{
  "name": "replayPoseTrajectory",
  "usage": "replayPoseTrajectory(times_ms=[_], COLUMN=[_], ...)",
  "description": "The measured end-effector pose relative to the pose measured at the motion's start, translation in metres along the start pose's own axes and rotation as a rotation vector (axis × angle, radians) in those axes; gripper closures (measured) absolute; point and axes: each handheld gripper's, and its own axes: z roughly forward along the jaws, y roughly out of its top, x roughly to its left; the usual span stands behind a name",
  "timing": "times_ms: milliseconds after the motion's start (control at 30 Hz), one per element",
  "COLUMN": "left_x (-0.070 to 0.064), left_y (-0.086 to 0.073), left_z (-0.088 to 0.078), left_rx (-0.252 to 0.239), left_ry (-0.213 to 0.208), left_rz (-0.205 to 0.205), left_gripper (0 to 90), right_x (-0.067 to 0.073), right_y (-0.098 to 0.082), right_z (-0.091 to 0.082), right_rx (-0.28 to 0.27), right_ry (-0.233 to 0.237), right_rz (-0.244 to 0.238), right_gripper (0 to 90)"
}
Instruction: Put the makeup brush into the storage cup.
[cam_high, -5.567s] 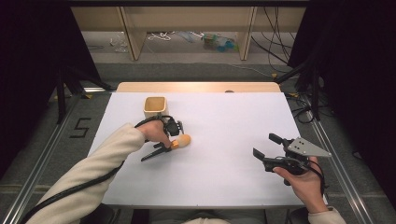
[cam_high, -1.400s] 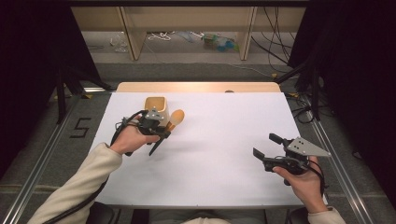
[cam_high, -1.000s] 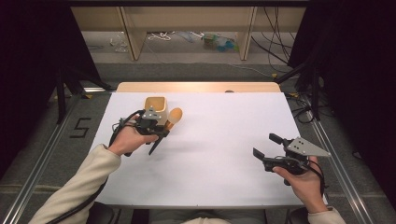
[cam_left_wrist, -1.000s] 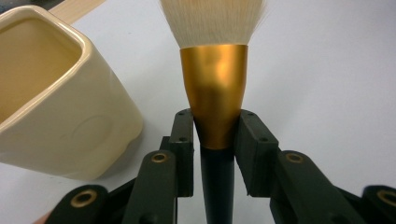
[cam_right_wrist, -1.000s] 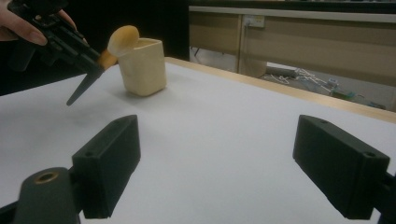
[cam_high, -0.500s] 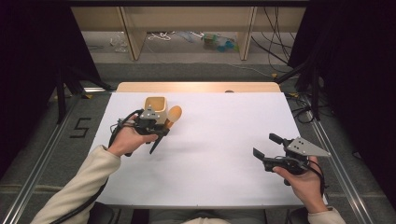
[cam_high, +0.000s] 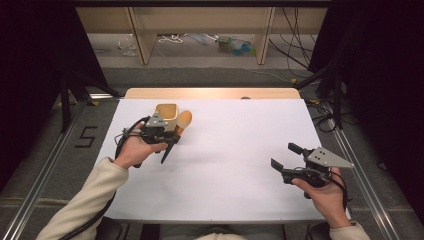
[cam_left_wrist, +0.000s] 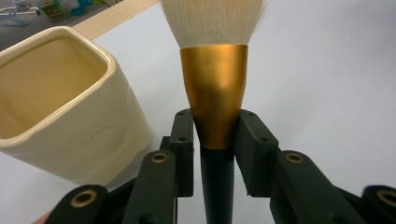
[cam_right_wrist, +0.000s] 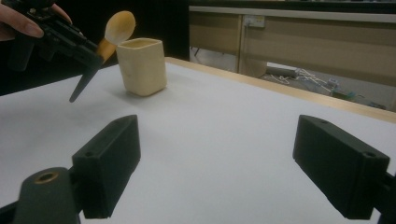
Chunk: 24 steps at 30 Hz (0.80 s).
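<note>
Right tongs (cam_high: 281, 161) hover with jaws spread wide and empty above the near side of the white counter (cam_high: 235, 150). Farther off, left tongs (cam_left_wrist: 215, 135) clench a makeup brush (cam_left_wrist: 215, 100) by its gold collar, bristles up, just beside a cream cup (cam_left_wrist: 56, 100).

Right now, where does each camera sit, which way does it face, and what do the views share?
High view: above the person's side, looking forward and down at the table; both forearms, left gripper, right gripper.
Left gripper view: rides the left gripper, looking along jaws clamping the brush beside the cup.
Right gripper view: rides the right gripper, facing cup and left gripper across the table.
Shared: all show cup and brush.
</note>
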Motion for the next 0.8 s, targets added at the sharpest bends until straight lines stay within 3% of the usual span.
replayPoseTrajectory(times_ms=[800], left_x=[0.0016], left_y=[-0.0022], left_z=[-0.0057], left_rx=[-0.075], left_ry=[0.023], left_rz=[-0.044], left_gripper=[69.6], right_x=[-0.0004], right_y=[-0.0002], right_z=[0.0000], right_rx=[-0.002], right_ry=[-0.003], right_rz=[-0.001], right_gripper=[16.0])
